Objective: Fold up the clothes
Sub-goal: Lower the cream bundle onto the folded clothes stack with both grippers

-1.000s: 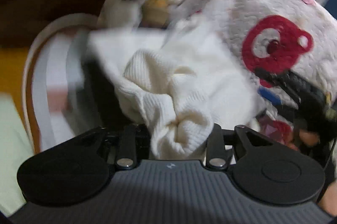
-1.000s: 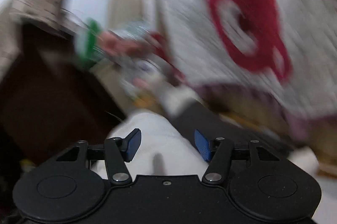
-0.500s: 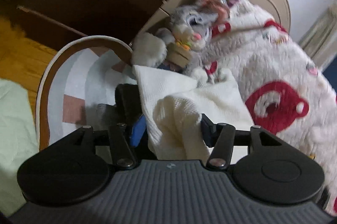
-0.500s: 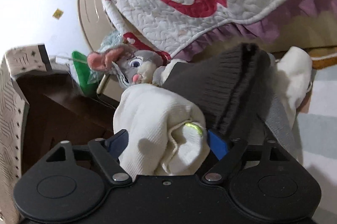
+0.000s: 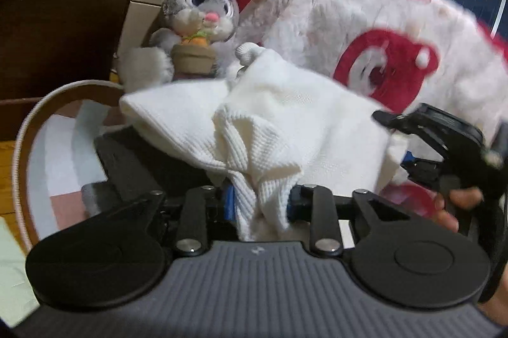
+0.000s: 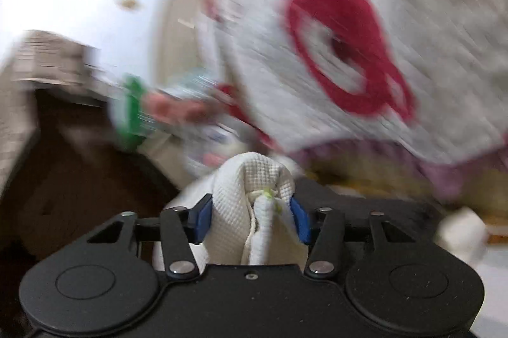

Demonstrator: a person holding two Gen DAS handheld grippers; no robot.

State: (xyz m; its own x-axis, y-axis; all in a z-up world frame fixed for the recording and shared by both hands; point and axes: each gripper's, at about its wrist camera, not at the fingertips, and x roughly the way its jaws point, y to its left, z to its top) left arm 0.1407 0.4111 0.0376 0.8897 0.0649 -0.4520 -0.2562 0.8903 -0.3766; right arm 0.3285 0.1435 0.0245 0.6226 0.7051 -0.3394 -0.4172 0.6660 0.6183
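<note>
A white knit garment (image 5: 279,128) is held up between both grippers. My left gripper (image 5: 260,203) is shut on a bunched ribbed part of it. The cloth spreads forward and right to my right gripper (image 5: 444,147), which shows in the left wrist view with a hand on it. In the right wrist view my right gripper (image 6: 252,215) is shut on a bunched waffle-knit fold of the same garment (image 6: 254,198). A dark grey garment (image 5: 127,160) lies under the white one.
A grey plush rabbit (image 5: 197,10) sits against a white quilt with red bear prints (image 5: 381,58) on a bed. A striped round rug (image 5: 54,147) lies at the left on a wooden floor. Dark wooden furniture (image 5: 63,4) stands behind. The right wrist view is blurred.
Both grippers stay shut on the white garment. The left view has risen toward the rabbit, and the cloth is spread wider. The right view has swung and gone blurry.
</note>
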